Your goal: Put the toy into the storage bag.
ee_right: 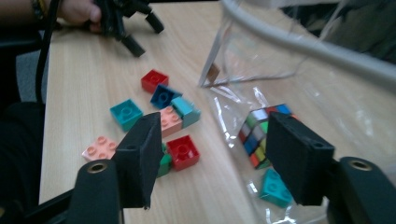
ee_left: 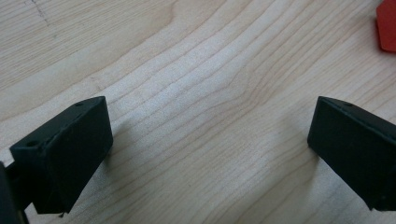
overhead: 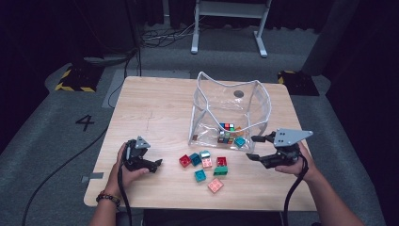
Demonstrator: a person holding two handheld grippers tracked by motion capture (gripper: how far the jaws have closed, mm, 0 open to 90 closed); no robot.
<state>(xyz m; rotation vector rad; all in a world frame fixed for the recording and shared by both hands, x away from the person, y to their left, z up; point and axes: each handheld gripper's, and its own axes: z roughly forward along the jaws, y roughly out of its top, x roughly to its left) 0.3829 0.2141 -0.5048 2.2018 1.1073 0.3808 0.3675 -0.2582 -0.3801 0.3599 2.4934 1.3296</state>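
A clear plastic bag (overhead: 207,101) stands open on the wooden table, with a colour cube (overhead: 227,133) and a teal brick (overhead: 240,141) inside. Several loose bricks lie in front of it, among them a red one (overhead: 185,161), a teal one (overhead: 200,175) and a pink one (overhead: 215,185). My right gripper (overhead: 254,148) hovers open at the bag's front right corner. In the right gripper view its jaws (ee_right: 217,163) frame the cube (ee_right: 259,135) and a red brick (ee_right: 183,151), touching neither. My left gripper (overhead: 157,165) rests open on the table; bare wood lies between its jaws (ee_left: 210,135).
The table's front edge (overhead: 197,206) is close behind the loose bricks. A red brick's corner (ee_left: 386,25) shows at the top right of the left gripper view. Cables trail from both grippers off the table. A white stand (overhead: 228,23) stands on the floor beyond.
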